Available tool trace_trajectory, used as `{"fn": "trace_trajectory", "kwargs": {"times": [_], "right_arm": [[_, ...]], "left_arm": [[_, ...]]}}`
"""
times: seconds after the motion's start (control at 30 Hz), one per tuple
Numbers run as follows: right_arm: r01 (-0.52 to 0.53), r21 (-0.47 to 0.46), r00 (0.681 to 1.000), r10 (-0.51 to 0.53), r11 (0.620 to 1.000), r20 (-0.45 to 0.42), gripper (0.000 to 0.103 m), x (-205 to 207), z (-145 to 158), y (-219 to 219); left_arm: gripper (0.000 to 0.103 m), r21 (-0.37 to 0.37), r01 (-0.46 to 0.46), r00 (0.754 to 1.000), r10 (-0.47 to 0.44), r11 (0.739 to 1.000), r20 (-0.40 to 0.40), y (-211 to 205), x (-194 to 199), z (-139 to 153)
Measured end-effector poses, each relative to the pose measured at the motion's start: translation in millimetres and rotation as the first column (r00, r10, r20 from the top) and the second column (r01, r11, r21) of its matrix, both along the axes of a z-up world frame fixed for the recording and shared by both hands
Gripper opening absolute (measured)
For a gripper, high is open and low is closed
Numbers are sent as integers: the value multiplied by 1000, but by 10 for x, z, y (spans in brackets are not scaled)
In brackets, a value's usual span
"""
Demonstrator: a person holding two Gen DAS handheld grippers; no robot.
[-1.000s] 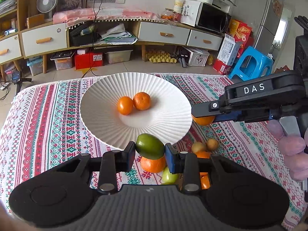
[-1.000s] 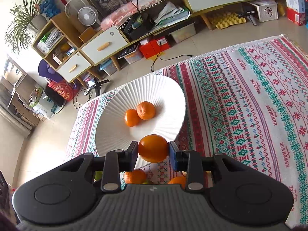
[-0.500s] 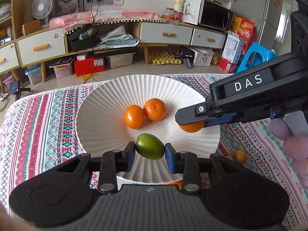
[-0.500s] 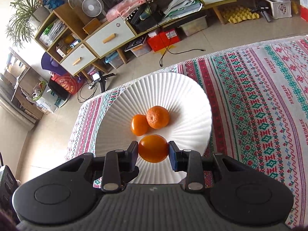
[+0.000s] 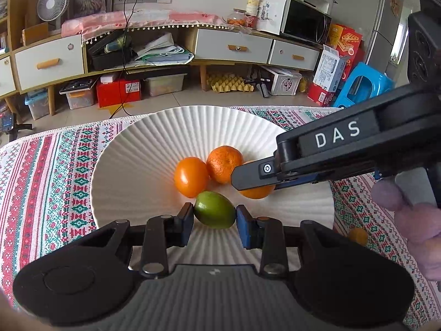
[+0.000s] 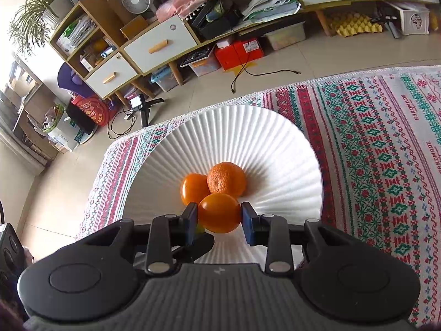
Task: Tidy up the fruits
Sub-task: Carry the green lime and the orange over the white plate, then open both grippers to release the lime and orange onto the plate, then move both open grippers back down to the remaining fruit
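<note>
Left gripper (image 5: 214, 217) pinching green fruit (image 5: 215, 213) at lower centre, over white ribbed plate (image 5: 132, 154). Right gripper (image 6: 219, 218) clamping smooth orange (image 6: 219, 212) just before two oranges (image 6: 226, 178) mid-plate. Striped cloth (image 6: 386, 143) underneath.

plate centre: two oranges (image 5: 205, 172) block my way | right gripper (image 5: 255, 178) crowds its right side | plate (image 5: 132, 165) left and far rim free
</note>
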State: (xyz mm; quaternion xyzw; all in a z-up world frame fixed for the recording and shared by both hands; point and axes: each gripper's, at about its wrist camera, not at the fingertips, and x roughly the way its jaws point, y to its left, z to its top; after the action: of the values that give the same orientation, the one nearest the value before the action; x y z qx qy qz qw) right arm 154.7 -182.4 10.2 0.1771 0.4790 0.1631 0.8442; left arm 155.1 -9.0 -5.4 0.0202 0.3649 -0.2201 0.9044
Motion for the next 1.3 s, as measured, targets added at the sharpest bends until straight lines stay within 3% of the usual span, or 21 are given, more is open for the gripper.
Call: {"fn": "trace_trajectory", "kwargs": {"times": [0.5, 0.77, 0.9, 1.03, 1.3], "right_arm": [[-2, -6, 1000, 2, 1000, -10, 32, 63, -33, -8], [31, 32, 999, -31, 999, -16, 53, 55, 8, -80], [58, 55, 998, -58, 997, -12, 58, -4, 80, -159], [69, 27, 997, -70, 997, 15, 65, -107, 195, -190], [89, -7, 994, -88, 996, 62, 80, -388, 369, -258]], "left_arm": [[37, 7, 24, 1000, -24, 1000, 14, -39, -7, -16], [58, 5, 18, 1000, -18, 1000, 20, -11, -64, 40], [64, 6, 7, 1000, -7, 1000, 20, 15, -135, 123], [78, 0, -12, 1000, 11, 1000, 29, 42, -257, 238], [94, 73, -13, 998, 8, 997, 70, 13, -588, 465]]}}
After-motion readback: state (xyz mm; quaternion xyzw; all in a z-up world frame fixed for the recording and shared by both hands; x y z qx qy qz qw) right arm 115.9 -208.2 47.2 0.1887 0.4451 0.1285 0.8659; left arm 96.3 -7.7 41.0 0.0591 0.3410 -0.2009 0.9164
